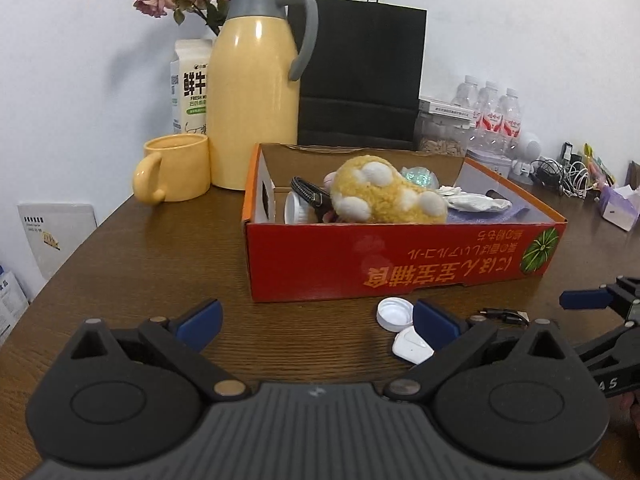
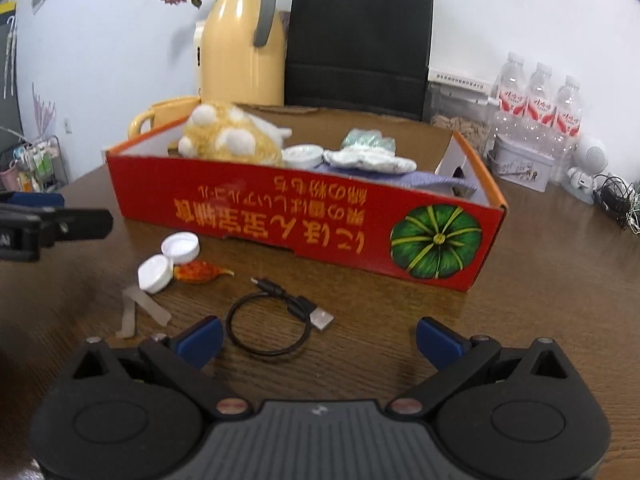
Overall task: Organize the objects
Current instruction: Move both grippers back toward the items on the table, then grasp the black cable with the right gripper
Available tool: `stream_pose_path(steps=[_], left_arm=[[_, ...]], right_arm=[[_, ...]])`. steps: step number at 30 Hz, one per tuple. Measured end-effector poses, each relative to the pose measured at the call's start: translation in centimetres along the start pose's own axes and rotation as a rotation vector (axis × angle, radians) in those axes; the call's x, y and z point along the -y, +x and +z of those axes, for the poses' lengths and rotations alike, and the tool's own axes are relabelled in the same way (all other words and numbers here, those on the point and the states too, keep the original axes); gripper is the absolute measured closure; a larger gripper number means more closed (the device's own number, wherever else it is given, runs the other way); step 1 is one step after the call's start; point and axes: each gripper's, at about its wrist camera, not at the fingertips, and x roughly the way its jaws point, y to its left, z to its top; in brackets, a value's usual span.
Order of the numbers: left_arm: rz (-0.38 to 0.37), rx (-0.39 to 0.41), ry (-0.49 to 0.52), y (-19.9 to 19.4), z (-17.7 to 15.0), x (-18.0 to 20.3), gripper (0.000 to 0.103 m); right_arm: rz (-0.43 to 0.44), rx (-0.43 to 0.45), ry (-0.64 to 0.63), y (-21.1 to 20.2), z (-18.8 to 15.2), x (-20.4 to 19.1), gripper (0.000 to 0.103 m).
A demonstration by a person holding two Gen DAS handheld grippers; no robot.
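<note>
A red cardboard box [image 1: 400, 256] [image 2: 280, 216] stands on the brown table and holds a yellow plush toy [image 1: 384, 194] [image 2: 232, 136], white cloth items and a round white lid. In front of it lie two white bottle caps [image 2: 180, 246] [image 2: 155, 274] [image 1: 394, 314], an orange-red wrapper [image 2: 198, 271], a coiled black USB cable [image 2: 276, 320] and tape strips [image 2: 138, 310]. My left gripper [image 1: 316, 322] is open low over the table, its right finger beside the caps. My right gripper [image 2: 318, 338] is open just behind the cable. Nothing sits between either pair of fingers.
Behind the box stand a yellow jug [image 1: 256, 92], a yellow mug [image 1: 176, 168], a milk carton [image 1: 192, 88], a black paper bag [image 1: 360, 76] and water bottles [image 2: 538, 100]. A tin [image 2: 520, 166], tangled cables [image 1: 564, 176] and a tissue box [image 1: 620, 206] crowd the right side.
</note>
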Motion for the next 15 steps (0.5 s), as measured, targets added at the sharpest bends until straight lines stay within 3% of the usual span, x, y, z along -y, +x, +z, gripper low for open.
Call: stream_pose_path(steps=[5, 13, 15], left_arm=[[-0.005, 0.001, 0.007, -0.2, -0.1, 0.1, 0.0], [-0.01, 0.003, 0.011, -0.3, 0.0, 0.3, 0.0], [-0.01, 0.003, 0.013, -0.3, -0.1, 0.4, 0.0]], right_arm=[[0.007, 0.002, 0.044, 0.4, 0.3, 0.3, 0.002], [-0.016, 0.001, 0.079, 1.1, 0.7, 1.3, 0.024], [0.006, 0.008, 0.067, 1.1, 0.9, 1.1, 0.036]])
